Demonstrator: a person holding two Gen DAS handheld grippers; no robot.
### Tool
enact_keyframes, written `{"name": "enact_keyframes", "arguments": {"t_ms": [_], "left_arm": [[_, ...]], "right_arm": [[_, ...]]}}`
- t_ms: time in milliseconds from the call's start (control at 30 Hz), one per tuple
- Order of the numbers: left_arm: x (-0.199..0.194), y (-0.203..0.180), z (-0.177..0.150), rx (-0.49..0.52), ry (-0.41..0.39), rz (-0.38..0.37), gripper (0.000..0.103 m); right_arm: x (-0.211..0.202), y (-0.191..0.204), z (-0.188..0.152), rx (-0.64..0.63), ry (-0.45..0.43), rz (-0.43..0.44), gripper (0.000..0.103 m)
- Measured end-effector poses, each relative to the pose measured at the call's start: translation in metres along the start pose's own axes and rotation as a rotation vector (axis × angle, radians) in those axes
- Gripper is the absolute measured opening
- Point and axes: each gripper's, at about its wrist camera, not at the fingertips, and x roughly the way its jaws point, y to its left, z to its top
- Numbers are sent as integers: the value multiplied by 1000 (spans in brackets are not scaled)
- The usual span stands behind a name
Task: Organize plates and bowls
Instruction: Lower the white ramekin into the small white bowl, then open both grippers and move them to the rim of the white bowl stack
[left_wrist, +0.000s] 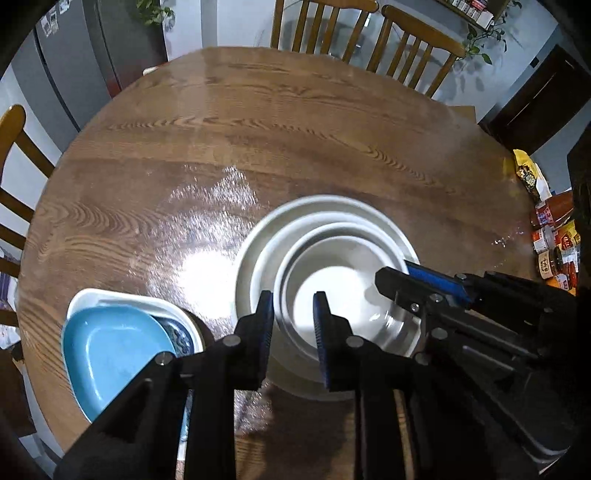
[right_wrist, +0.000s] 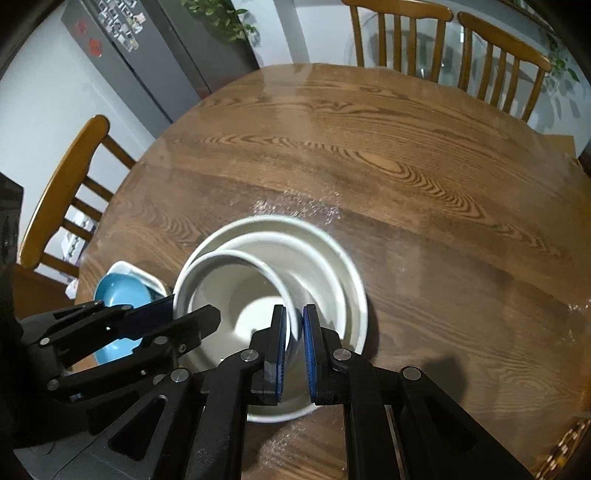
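Observation:
Nested white bowls (left_wrist: 332, 266) sit on the round wooden table (left_wrist: 258, 129). My left gripper (left_wrist: 293, 332) straddles the near rim of the inner white bowl (left_wrist: 332, 295), its jaws narrowly apart around that rim. My right gripper (right_wrist: 294, 332) is shut on the right rim of the same inner bowl (right_wrist: 229, 291), which sits tilted inside the larger bowls (right_wrist: 332, 266). The right gripper also shows in the left wrist view (left_wrist: 417, 284). A stack of a light blue plate (left_wrist: 110, 347) on a white dish (left_wrist: 122, 297) lies at the left.
Wooden chairs (left_wrist: 406, 37) stand around the far and left sides of the table. A grey fridge (right_wrist: 147, 55) stands at the back left. Jars and packets (left_wrist: 554, 240) are off the right edge of the table.

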Motion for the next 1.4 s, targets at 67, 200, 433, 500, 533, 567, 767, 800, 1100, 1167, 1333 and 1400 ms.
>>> {"name": "enact_keyframes", "arguments": {"t_ms": [67,200,433,500,533,567,767,800,1100,1167,1333,1400], "left_arm": [[-3,1,2,0,-9,-8,21],[-13,2,8,9,-43,-5,28],[-48,19,0,-11,-146,13,79],[-55,27,-6,-18,-161,28,80],[-55,31,-8,-24,-160,34,80],[-54,37,-11,-36,-156,34,80],[-33,63,-17,-88,-99,65,78],[-30,65,-17,-82,-93,84,78],[-9,62,-3,-48,-32,107,65],[-5,62,-2,-42,-20,99,63],[0,59,3,-22,-2,104,60],[2,58,4,-9,2,107,60]], "right_arm": [[-1,1,1,-6,-1,-18,11],[-11,3,3,-15,-27,-26,11],[-48,-2,-4,-8,-110,-35,26],[-59,-9,-10,11,-138,-45,41],[-62,-12,-12,18,-146,-49,48],[-66,-17,-15,29,-153,-52,50],[-66,-37,-29,93,-143,-23,53],[-62,-39,-32,100,-134,-21,53],[-30,-56,-34,164,-70,50,52],[-25,-59,-34,170,-59,63,52],[-17,-62,-33,177,-43,79,48],[-14,-63,-31,177,-31,82,44]]}}
